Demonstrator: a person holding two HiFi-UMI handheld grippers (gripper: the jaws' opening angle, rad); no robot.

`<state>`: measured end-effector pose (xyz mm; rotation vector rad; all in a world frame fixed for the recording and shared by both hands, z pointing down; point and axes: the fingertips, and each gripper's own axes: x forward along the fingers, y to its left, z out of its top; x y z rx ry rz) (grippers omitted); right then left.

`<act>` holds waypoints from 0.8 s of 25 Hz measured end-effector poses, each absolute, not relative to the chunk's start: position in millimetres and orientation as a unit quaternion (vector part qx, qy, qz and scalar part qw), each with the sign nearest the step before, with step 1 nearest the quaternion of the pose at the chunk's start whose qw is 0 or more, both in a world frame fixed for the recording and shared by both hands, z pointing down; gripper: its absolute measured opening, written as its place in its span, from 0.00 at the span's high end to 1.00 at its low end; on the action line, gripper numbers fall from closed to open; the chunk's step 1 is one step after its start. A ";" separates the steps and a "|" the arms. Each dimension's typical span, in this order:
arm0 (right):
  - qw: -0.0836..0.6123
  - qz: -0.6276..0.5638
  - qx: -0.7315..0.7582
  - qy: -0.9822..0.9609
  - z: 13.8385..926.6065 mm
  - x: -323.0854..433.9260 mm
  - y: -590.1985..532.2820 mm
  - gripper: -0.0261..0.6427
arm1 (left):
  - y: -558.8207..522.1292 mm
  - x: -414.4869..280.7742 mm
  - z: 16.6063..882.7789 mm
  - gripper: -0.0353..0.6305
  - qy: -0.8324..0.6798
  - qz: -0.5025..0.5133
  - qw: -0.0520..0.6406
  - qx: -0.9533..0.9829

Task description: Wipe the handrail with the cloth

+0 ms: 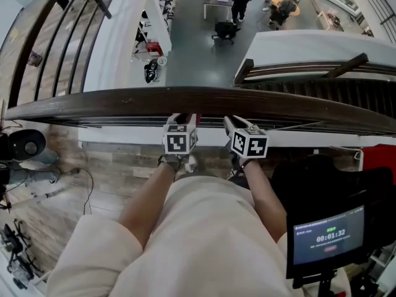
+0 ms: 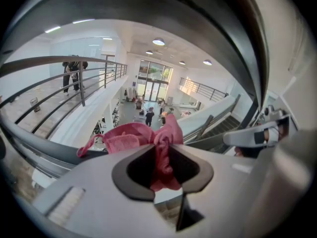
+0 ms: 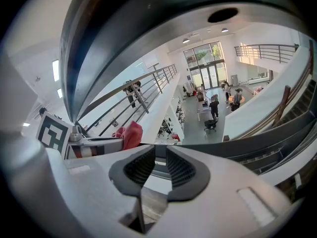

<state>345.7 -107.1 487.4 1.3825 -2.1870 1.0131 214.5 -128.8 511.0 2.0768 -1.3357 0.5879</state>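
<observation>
The dark wooden handrail [image 1: 278,107] runs across the head view, with both grippers just under its near side. A pink-red cloth [image 2: 159,155] is bunched between the left gripper's jaws. My left gripper [image 2: 161,150] is shut on it, and part of the cloth spills out to the left beyond the tips. In the head view the left gripper [image 1: 180,121] shows a strip of cloth [image 1: 197,119] against the rail. My right gripper [image 3: 159,155] stands beside it with a narrow gap between its ribbed pads and nothing in them. The rail arches close overhead as a dark band [image 2: 218,38].
Past the rail lies a deep drop into an atrium with desks and people [image 1: 238,5]. A stair railing [image 1: 322,70] descends at right. A small screen with a timer [image 1: 328,234] sits at lower right. Dark gear and cables [image 1: 25,144] lie on the wooden floor at left.
</observation>
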 end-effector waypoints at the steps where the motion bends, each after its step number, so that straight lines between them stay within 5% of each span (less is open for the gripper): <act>1: 0.180 0.359 0.489 -0.774 487.9 347.9 -106.7 0.85 | -128.5 217.3 511.3 0.81 -0.501 0.222 0.297 0.782; 20: 0.183 0.372 0.503 -0.758 491.5 410.1 -94.7 0.85 | -128.5 289.2 506.7 0.81 -0.467 0.222 0.296 0.803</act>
